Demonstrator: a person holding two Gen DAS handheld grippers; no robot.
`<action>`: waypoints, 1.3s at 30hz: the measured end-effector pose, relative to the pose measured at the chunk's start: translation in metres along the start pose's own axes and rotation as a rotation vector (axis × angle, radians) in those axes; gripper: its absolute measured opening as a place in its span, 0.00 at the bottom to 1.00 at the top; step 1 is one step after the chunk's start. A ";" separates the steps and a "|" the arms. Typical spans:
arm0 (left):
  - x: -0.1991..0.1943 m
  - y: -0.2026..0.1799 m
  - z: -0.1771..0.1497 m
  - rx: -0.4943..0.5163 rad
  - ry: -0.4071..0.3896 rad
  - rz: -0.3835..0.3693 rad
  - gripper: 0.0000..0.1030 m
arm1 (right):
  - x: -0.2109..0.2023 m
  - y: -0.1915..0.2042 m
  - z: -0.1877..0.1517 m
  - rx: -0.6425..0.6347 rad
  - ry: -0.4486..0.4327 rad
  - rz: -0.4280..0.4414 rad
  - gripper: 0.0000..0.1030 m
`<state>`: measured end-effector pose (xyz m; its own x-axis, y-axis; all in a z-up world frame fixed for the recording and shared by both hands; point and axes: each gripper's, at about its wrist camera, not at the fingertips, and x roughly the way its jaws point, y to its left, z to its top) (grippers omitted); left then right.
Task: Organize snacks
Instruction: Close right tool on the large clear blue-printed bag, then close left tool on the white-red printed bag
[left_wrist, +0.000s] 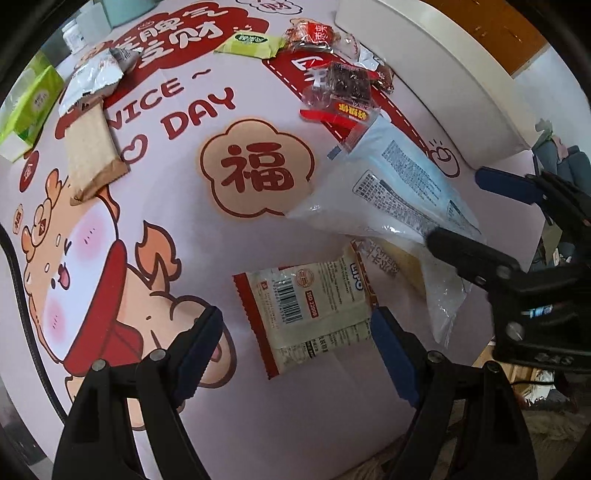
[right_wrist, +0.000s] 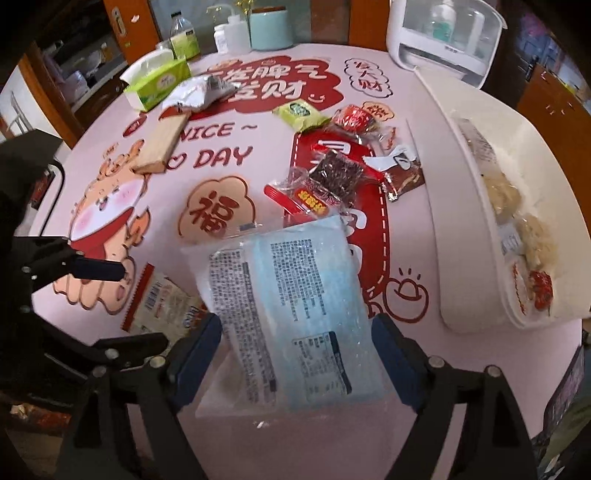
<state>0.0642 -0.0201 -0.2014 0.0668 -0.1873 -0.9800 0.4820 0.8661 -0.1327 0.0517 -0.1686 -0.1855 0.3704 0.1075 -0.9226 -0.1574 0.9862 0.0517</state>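
Observation:
A pale blue snack packet lies on the pink printed table between the fingers of my right gripper, which is open around it; it also shows in the left wrist view with the right gripper beside it. A red-edged Lipo cracker packet lies between the fingers of my open left gripper; it also shows in the right wrist view. A white bin at the right holds several snacks.
Loose snacks lie further back: a dark jelly packet, a red candy, a green packet, a brown packet, a silver bag. A green tissue box, bottles and a white appliance stand at the back.

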 end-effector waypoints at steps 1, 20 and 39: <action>0.001 0.001 0.000 -0.002 0.004 -0.004 0.79 | 0.003 -0.002 0.001 0.003 0.004 0.010 0.88; 0.023 0.002 0.014 -0.084 0.071 -0.026 0.79 | 0.035 -0.015 -0.005 0.070 0.174 0.087 0.86; 0.033 0.007 0.033 -0.186 0.092 -0.131 0.93 | 0.032 -0.044 -0.010 0.146 0.170 0.121 0.82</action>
<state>0.0987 -0.0360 -0.2299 -0.0702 -0.2681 -0.9608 0.3117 0.9091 -0.2764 0.0612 -0.2098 -0.2207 0.1957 0.2151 -0.9568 -0.0526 0.9765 0.2088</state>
